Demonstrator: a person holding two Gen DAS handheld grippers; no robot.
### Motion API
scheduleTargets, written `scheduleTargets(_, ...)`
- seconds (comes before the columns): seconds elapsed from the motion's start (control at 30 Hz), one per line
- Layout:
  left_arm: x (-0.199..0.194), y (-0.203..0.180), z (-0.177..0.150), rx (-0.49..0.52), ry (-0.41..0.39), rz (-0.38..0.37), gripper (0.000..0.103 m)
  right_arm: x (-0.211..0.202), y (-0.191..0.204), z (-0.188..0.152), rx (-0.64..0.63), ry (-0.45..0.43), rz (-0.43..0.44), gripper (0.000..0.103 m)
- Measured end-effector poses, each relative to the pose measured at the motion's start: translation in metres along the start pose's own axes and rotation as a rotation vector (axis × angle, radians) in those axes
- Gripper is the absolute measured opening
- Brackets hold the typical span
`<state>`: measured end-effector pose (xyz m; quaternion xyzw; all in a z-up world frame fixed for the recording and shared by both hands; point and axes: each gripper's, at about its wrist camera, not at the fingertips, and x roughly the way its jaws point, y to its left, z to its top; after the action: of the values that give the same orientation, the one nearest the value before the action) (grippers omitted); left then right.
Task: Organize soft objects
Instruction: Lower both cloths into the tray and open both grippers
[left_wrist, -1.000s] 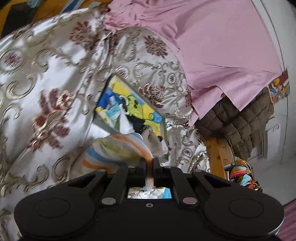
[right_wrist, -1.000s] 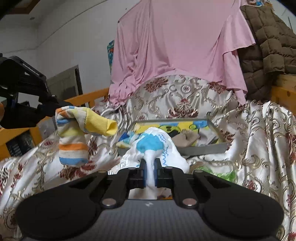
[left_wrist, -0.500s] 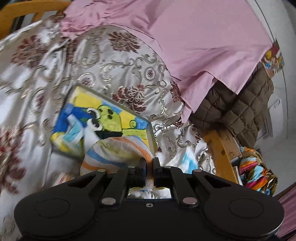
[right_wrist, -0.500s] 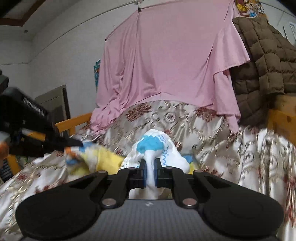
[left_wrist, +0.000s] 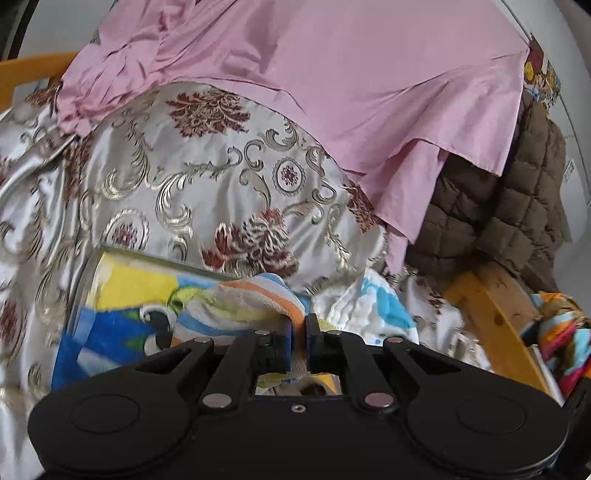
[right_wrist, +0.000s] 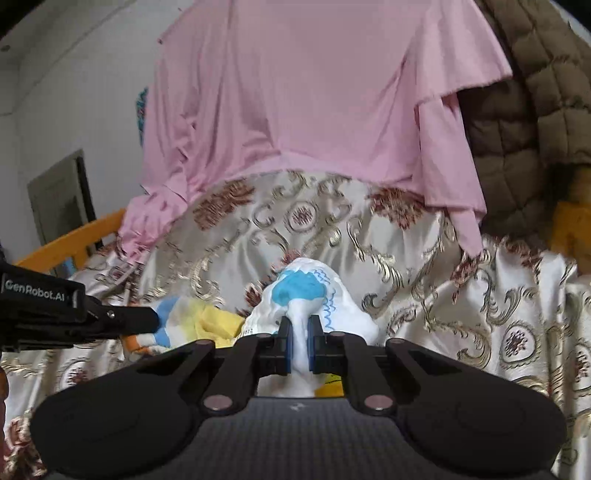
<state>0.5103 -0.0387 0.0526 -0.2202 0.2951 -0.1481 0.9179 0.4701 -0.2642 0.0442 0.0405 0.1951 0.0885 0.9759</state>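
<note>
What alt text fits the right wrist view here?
The right gripper pinches a white sock with blue print above a floral satin bedspread. At left, the left gripper holds a striped sock; a pink garment hangs behind.

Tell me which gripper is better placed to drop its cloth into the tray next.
Left, probably. The left gripper holds the striped cloth right over the tray; the right gripper grips the white cloth, with no tray in its view.

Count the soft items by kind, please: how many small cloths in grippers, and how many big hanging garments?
Small cloths held: 2, striped terry cloth and white cloth with blue print.
Hanging garments: 2, pink shirt and brown quilted jacket.
Total: 4.
</note>
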Motion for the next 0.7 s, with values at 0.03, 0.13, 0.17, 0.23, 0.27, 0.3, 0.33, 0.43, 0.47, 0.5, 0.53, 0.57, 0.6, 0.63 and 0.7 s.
scheduleTargets(0.03,0.007,0.001,0.0,0.009,-0.002,0.004,0.006,0.009,-0.003,-0.001,0.012,0.015,-0.006,0.009)
scheduleTargets(0.13,0.027,0.005,0.0,0.026,-0.001,0.019,0.007,0.028,-0.011,-0.006,0.045,0.05,-0.024,0.009)
scheduleTargets(0.17,0.033,0.007,-0.001,0.025,0.001,0.022,0.007,0.032,-0.015,-0.008,0.057,0.063,-0.024,0.009)
scheduleTargets(0.23,0.044,0.011,-0.003,0.022,0.008,0.028,0.007,0.04,-0.022,-0.013,0.08,0.093,-0.025,0.009)
scheduleTargets(0.27,0.049,0.012,-0.005,0.023,0.016,0.034,0.007,0.044,-0.025,-0.016,0.086,0.109,-0.026,0.009)
scheduleTargets(0.3,0.054,0.013,-0.007,0.026,0.023,0.04,0.007,0.046,-0.027,-0.018,0.088,0.123,-0.028,0.009)
scheduleTargets(0.33,0.057,0.014,-0.01,0.03,0.031,0.043,0.007,0.049,-0.03,-0.021,0.093,0.136,-0.031,0.009)
scheduleTargets(0.43,0.066,0.015,-0.022,0.035,0.065,0.052,0.007,0.052,-0.036,-0.03,0.112,0.173,-0.032,0.009)
scheduleTargets(0.47,0.068,0.015,-0.026,0.04,0.075,0.056,0.007,0.052,-0.038,-0.031,0.117,0.182,-0.033,0.009)
scheduleTargets(0.5,0.07,0.015,-0.029,0.047,0.08,0.06,0.007,0.052,-0.039,-0.033,0.12,0.191,-0.035,0.009)
scheduleTargets(0.53,0.07,0.015,-0.032,0.053,0.084,0.063,0.007,0.051,-0.04,-0.034,0.121,0.198,-0.035,0.01)
scheduleTargets(0.57,0.07,0.014,-0.034,0.059,0.088,0.065,0.007,0.05,-0.04,-0.034,0.12,0.204,-0.034,0.011)
scheduleTargets(0.6,0.07,0.014,-0.036,0.065,0.094,0.068,0.007,0.049,-0.04,-0.034,0.118,0.209,-0.035,0.012)
scheduleTargets(0.63,0.071,0.013,-0.037,0.068,0.1,0.072,0.008,0.048,-0.04,-0.035,0.117,0.212,-0.035,0.015)
scheduleTargets(0.7,0.069,0.012,-0.039,0.069,0.105,0.078,0.009,0.044,-0.04,-0.034,0.124,0.21,-0.031,0.023)
